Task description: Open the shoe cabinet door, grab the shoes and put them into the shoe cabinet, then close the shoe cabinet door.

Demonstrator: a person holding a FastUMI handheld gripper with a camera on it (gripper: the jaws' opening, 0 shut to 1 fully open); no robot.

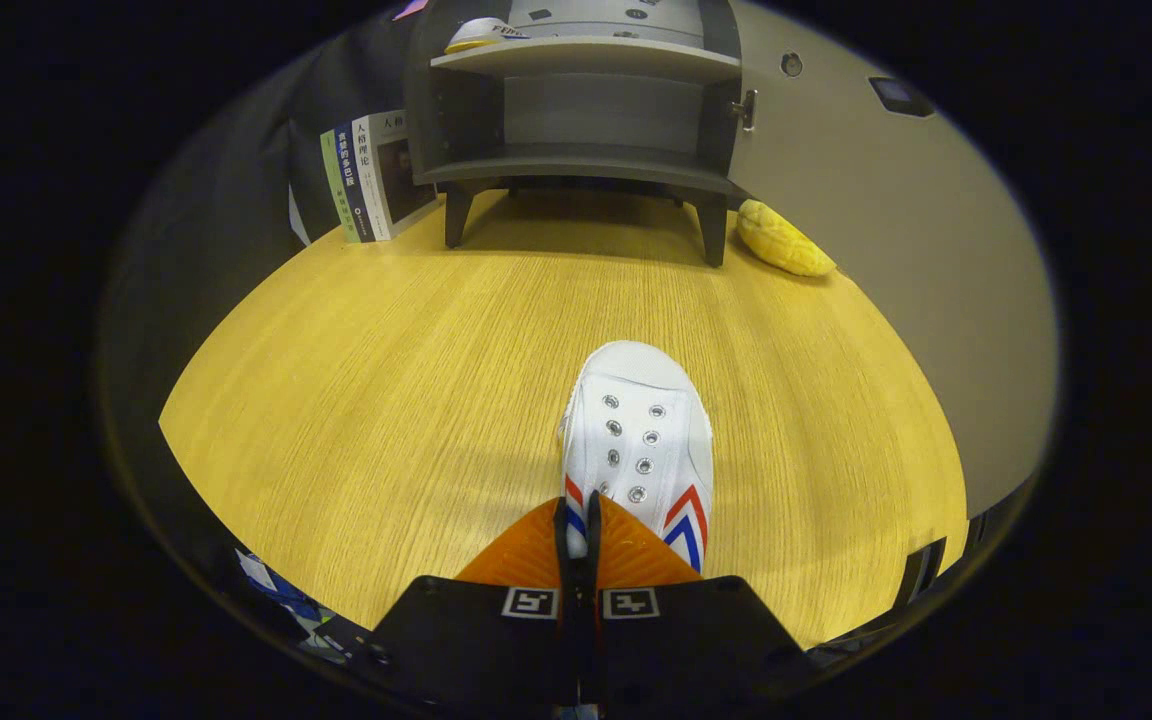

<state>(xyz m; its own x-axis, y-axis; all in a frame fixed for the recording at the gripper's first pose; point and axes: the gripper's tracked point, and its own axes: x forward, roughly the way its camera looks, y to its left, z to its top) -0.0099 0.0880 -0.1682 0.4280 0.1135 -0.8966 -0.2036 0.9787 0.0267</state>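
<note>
Gripper (577,530) sits low over the near part of the desk (356,400), its two orange fingers (526,550) nearly closed, w/ only a thin slit between them. They pinch the white fabric at the heel end of a white shoe (641,440); a bit of the shoe's collar shows in the slit, so both pads look pressed on it. The shoe points away from the gripper, toe toward the cabinet (586,110), red and blue chevron stripes on its side next to the right finger, metal eyelets in two rows, no laces visible. Can't tell if the sole rests on the desk or is lifted a little.

Shoe cabinet stands at the far edge of the desk, approx straight ahead, well apart from the shoe. Dark grey, on short legs, door (876,250) swung open to the right, w/ a small latch on the inner edge. Lower compartment is open to view w/ nothing seen in it. On the upper shelf, at its left end, lies another white shoe (481,33).

Left of the cabinet, at the far left corner, a few books (376,175) stand upright, touching or nearly touching its side. Right of the cabinet's front leg, a yellow bumpy object (784,240) lies on the desk, in front of the open door.
</note>
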